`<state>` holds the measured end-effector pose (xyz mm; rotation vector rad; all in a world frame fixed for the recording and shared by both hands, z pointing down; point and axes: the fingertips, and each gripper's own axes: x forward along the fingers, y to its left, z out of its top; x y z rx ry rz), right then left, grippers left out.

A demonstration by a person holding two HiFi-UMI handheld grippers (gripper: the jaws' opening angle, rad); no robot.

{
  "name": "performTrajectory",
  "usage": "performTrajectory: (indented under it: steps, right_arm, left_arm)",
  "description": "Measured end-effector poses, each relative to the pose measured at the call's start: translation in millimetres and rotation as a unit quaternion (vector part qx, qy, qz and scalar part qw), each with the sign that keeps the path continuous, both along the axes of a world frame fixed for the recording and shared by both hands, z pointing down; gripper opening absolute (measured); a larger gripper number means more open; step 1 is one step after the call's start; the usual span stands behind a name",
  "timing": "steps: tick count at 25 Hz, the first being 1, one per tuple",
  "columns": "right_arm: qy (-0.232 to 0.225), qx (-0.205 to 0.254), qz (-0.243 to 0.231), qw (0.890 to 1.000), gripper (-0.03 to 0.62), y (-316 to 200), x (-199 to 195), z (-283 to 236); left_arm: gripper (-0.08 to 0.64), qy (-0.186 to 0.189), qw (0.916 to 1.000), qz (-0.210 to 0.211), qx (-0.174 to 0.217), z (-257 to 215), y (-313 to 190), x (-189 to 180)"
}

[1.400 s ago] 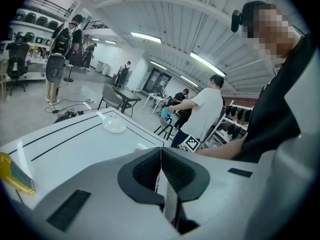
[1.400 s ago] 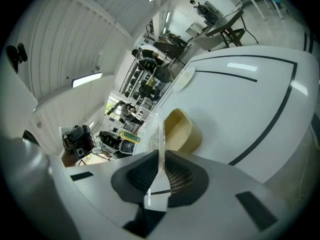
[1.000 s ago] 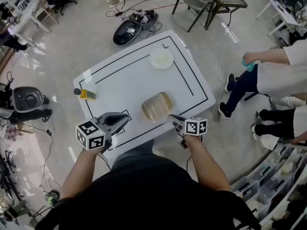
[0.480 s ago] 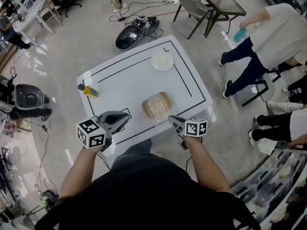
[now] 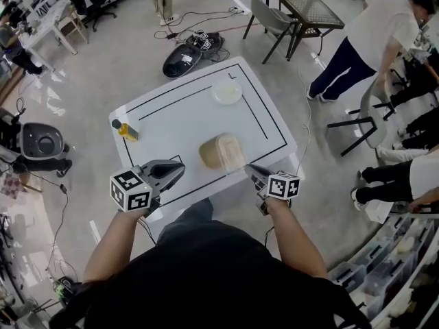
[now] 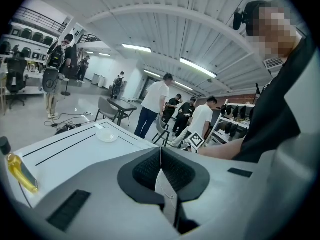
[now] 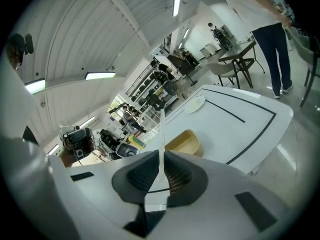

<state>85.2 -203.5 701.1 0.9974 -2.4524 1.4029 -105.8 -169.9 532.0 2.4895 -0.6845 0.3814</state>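
Both grippers hover at the near edge of a white table (image 5: 164, 118) marked with a black rectangle. My left gripper (image 5: 177, 171) is shut and empty, over the table's near left corner. My right gripper (image 5: 251, 172) is shut just right of a tan tub (image 5: 221, 151) with a clear cover. In the left gripper view the jaws (image 6: 161, 150) meet, with a white dish (image 6: 106, 135) far off and a yellow bottle (image 6: 19, 170) at left. In the right gripper view the jaws (image 7: 162, 153) meet; a thin pale sliver rises along their seam, before the tub (image 7: 183, 142).
A white dish (image 5: 227, 92) lies at the table's far side and a yellow bottle (image 5: 126, 130) near its left edge. A person in a white shirt (image 5: 374, 36) stands by a chair (image 5: 269, 18) and small table beyond the far right corner. Cables and gear litter the floor.
The person in the white shirt has walked from the right side toward the far right corner. Both grippers stay shut and nearly in place; the right one sits slightly farther from the tub.
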Motion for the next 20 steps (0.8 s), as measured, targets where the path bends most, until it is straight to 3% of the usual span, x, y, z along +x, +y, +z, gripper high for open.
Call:
performTrajectory:
  steps: [20]
  right_arm:
    - [0.054,0.112,0.036,0.992,0.044,30.8,41.1,-80.7]
  left_arm:
    - [0.023,0.004,0.9995,0.002,0.033,-30.0,49.2,11.4]
